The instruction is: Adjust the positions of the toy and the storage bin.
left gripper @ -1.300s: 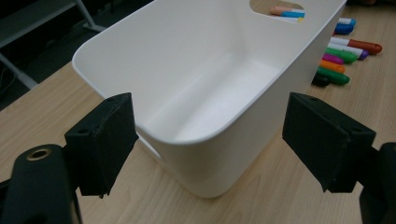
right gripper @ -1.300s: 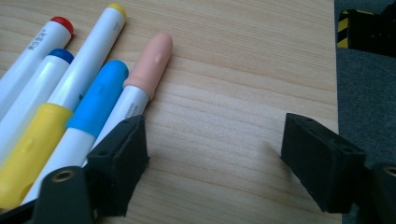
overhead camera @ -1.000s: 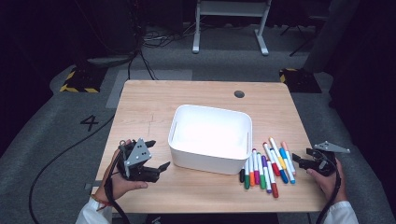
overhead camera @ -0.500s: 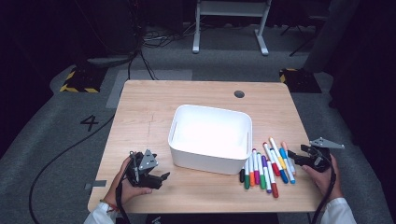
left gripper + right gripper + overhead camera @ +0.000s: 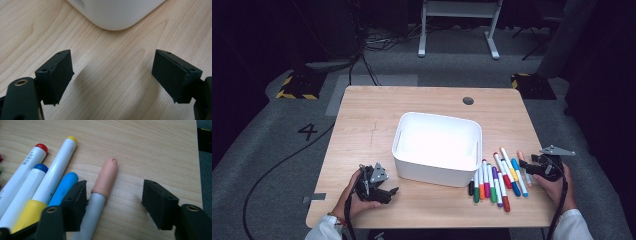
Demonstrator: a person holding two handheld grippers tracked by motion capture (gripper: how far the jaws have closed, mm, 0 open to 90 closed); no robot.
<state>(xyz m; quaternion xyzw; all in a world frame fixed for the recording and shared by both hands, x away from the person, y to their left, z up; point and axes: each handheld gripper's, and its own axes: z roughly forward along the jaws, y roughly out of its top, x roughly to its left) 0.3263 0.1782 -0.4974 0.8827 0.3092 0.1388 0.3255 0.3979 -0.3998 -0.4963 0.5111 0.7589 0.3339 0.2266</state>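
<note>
Dim room, grey carpet floor (image 5: pixel 272 125), white metal stand (image 5: pixel 459 20) behind.

The high view looks forward and down from above the near edge of the table (image 5: pixel 362 115), taking in the whole top around the white bin (image 5: pixel 437 142). The left gripper view sits close above the wood, facing a corner of the bin (image 5: pixel 115 12). The right gripper view, equally close, faces the markers (image 5: pixel 53 177) that the high view shows right of the bin (image 5: pixel 497 177).
</note>
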